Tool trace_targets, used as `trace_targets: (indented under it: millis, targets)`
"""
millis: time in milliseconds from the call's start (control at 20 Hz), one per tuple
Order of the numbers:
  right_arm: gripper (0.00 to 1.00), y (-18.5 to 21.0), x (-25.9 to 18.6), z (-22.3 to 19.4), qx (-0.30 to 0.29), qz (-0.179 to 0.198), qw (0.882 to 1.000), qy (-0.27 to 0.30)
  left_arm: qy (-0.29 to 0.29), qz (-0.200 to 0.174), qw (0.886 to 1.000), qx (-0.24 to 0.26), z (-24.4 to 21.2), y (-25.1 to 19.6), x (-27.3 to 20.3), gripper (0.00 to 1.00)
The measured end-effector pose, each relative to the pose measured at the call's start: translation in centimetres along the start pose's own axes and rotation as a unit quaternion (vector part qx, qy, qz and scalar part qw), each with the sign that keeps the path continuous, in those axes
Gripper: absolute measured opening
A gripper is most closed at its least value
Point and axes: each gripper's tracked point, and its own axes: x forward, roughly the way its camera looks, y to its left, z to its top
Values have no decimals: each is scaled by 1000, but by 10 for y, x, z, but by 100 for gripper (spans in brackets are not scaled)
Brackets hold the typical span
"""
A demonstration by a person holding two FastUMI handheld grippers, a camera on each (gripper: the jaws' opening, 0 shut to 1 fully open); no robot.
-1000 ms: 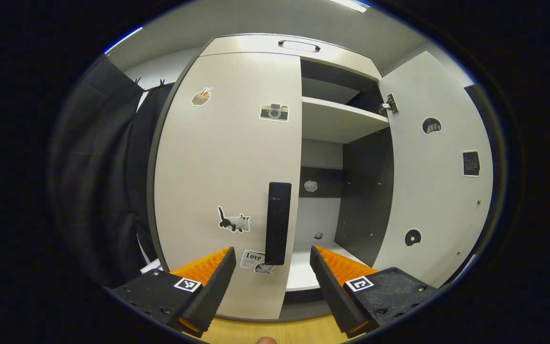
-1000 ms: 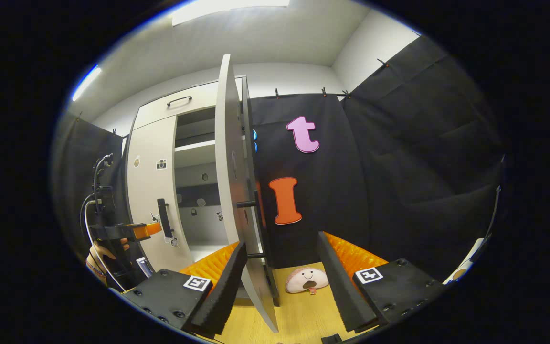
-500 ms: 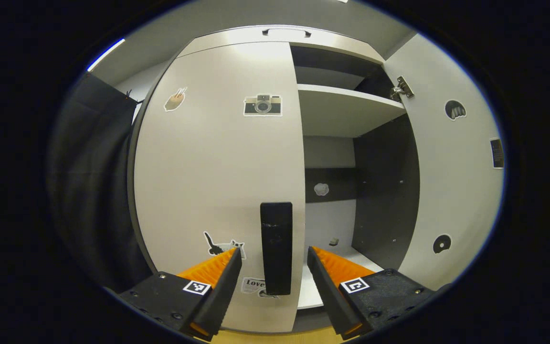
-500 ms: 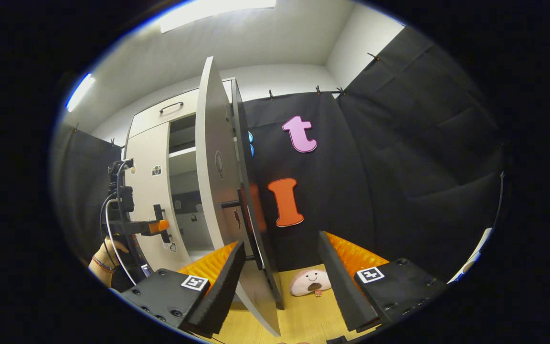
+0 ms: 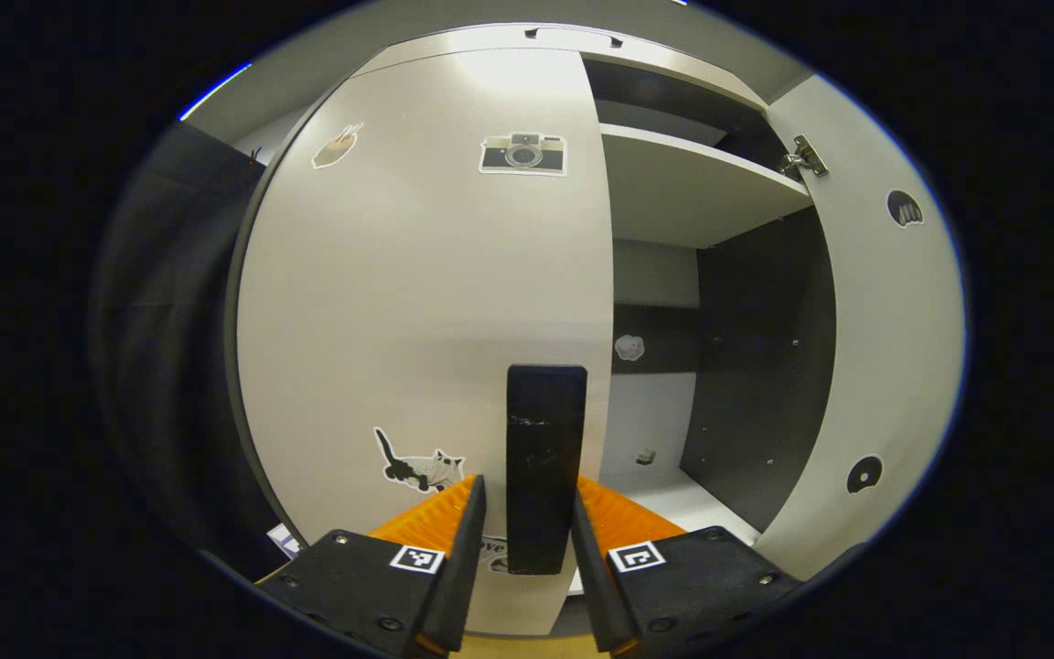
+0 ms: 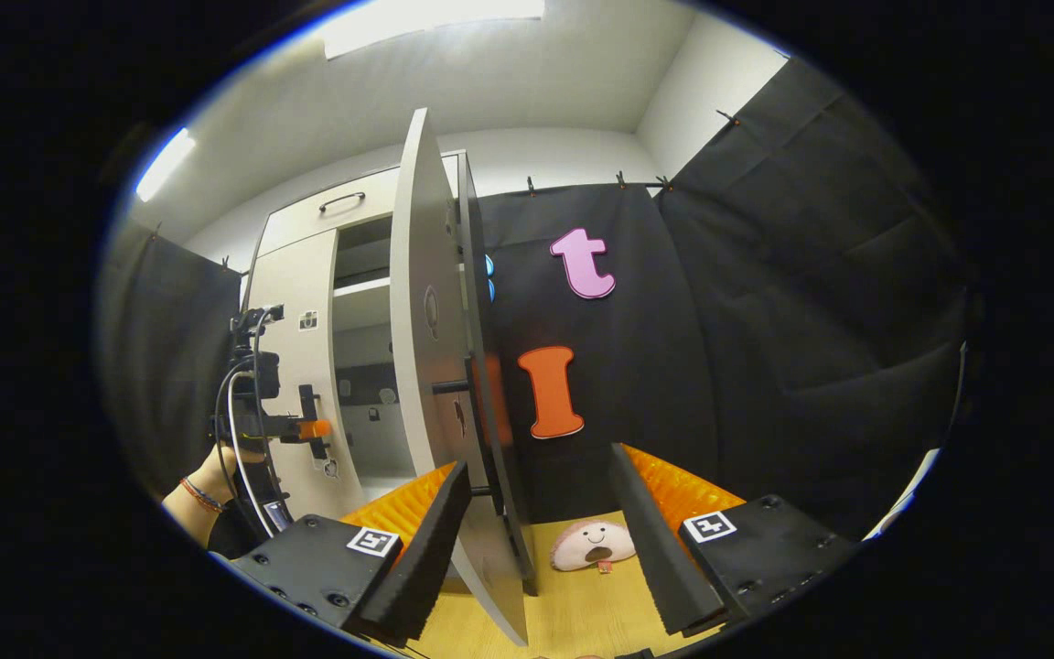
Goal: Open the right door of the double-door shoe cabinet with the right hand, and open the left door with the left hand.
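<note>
At 6 o'clock in the left gripper view, the left gripper (image 5: 525, 558) now has its jaws drawn in tight against both sides of the left door's handle (image 5: 543, 462); half a second ago they stood wide apart around it. Judgement: handle grip made, pull not yet begun. Left door (image 5: 426, 302) is shut, flush with the cabinet front, with a camera sticker (image 5: 522, 153) at 12 o'clock. Right door (image 5: 893, 366) stands swung out at 3 o'clock, the shelf (image 5: 692, 188) exposed.

Right gripper view: right gripper (image 6: 536, 540) has its jaws spread wide, the right door's edge (image 6: 440, 384) between them but untouched. The left gripper (image 6: 303, 428) shows at 9 o'clock on the left handle. A plush toy (image 6: 591, 543) lies on the floor at 6 o'clock. Right half looks done.
</note>
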Motion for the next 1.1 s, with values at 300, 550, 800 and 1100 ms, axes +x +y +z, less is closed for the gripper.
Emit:
trace_targets:
  millis: [300, 550, 800, 1100]
  targets:
    - [97, 3, -5, -2, -21, 3, 1000, 7, -1, -7, 999, 44, -3, 1, -3, 28]
    - [97, 15, -8, -3, -28, 14, 999, 15, -11, -45, 998, 48, -4, 1, -19, 17]
    - [97, 34, -24, -6, -14, 29, 999, 36, -8, -81, 996, 41, -7, 9, -46, 17]
    - [97, 42, -33, -6, -18, 31, 998, 43, -17, -96, 994, 55, -13, 19, -76, 17]
